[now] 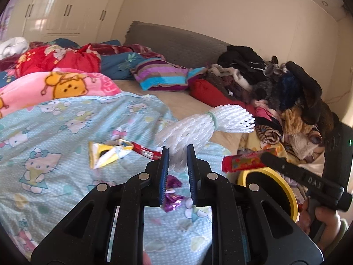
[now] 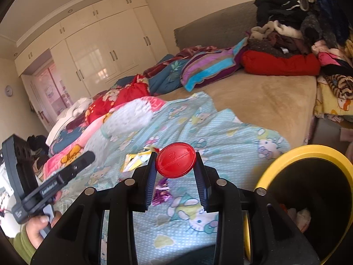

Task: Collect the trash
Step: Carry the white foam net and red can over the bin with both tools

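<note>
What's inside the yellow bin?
Inside the yellow bin, something white and a bit of red lie at the bottom. The dark wall and the rim hide the rest.

the far part of the red tube (image 2: 175,160) is hidden behind its own cap, between the right gripper's (image 2: 175,170) fingers. right of it, the yellow-rimmed bin (image 2: 308,152) is cut by the picture's edge. the white foam net (image 2: 130,116) appears blurred up-left.

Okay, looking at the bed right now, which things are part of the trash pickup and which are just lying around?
Part of the job:
white foam net in left gripper
red tube in right gripper
yellow wrapper
purple foil
yellow bin

Just lying about:
striped pillow
clothes pile
Hello Kitty quilt
</note>
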Available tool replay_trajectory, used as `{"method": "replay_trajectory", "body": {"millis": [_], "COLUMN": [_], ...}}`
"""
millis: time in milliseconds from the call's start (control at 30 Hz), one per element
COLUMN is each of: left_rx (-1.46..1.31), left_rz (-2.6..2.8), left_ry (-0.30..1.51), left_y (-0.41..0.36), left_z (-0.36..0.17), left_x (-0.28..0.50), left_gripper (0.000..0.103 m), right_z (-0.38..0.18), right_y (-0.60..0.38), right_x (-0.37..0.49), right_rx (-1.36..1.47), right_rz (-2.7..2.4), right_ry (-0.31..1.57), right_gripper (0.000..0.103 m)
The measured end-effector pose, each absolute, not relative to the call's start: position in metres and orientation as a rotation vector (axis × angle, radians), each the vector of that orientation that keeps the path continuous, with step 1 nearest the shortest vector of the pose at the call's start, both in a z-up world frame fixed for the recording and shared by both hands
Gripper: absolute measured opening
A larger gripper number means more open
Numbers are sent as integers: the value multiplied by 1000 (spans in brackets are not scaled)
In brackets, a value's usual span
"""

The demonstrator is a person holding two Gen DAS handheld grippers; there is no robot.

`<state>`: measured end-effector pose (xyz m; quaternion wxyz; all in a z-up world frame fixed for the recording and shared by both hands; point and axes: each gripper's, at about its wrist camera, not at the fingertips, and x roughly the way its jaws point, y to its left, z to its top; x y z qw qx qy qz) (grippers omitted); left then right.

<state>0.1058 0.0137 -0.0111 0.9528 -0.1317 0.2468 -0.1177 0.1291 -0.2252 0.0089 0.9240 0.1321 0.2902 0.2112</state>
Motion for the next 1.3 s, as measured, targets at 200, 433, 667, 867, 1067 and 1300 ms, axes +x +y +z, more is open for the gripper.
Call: {"method": "replay_trajectory", "body": {"millis": [200,433,667,867,1067,1300], "left_rx": [-254,-196,-160,-124,-88,-47], "left_rz": [-257,-313,-367,-405,-436,-466], "left_ry": [523,534,526,542,558,572], "left_y": [-6,-36,-61,-81,-99,-118], "left_z": [-14,-14,-11,-14,-19,-26], "left_x": [108,103,96,93,92,90], "left_gripper": [11,11,11,11,11,11], "right_z": [14,22,25,23,22,17], "right_y": [-259,-302,-332,-351,-366,-379], "right_x": [122,118,114,110,109,109], "right_rx": [284,322,328,347,353,349], "right_rz": [367,281,225,188,165,148], "right_ry": [592,561,543,545,546,564], "right_gripper": [31,31,31,31,31,31]}}
